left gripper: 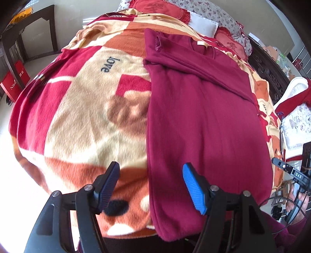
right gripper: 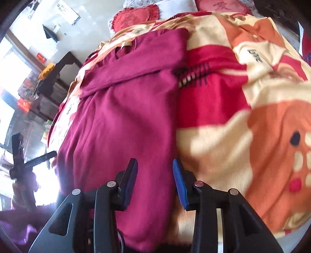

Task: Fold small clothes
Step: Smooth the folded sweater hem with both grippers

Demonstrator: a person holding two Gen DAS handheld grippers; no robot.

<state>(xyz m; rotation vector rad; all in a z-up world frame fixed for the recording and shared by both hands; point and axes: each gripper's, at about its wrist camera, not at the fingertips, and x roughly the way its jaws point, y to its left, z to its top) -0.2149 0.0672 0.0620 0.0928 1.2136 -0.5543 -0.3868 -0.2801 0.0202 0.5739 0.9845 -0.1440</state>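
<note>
From the left wrist camera I see my left gripper (left gripper: 150, 186) hanging over the near edge of the bed with its jaws spread wide and nothing between them; the dark finger sits over the patterned blanket (left gripper: 81, 116) and the blue finger over the garment's left border. The maroon garment (left gripper: 204, 120) lies flat on the right part of that blanket, running from the near edge toward the far pillows (left gripper: 163, 8). I judge it already narrowed into 1 long strip: both side edges look straight, and a sleeve (left gripper: 194, 68) is laid diagonally across the far part of the body, its cuff at the far left corner. Further right, at the frame's edge, I can make out the other tool in the person's hand. In the right wrist camera my right gripper (right gripper: 155, 175) is also released, its jaws apart more narrowly, poised above the garment's (right gripper: 120, 126) near hem at its right border, holding no cloth. So, as I read it, the lengthwise folds are done and the crosswise fold is left: the near hem must be pinched at both corners and carried toward the collar, perhaps 1 or 2 times, before the piece counts as folded.
</note>
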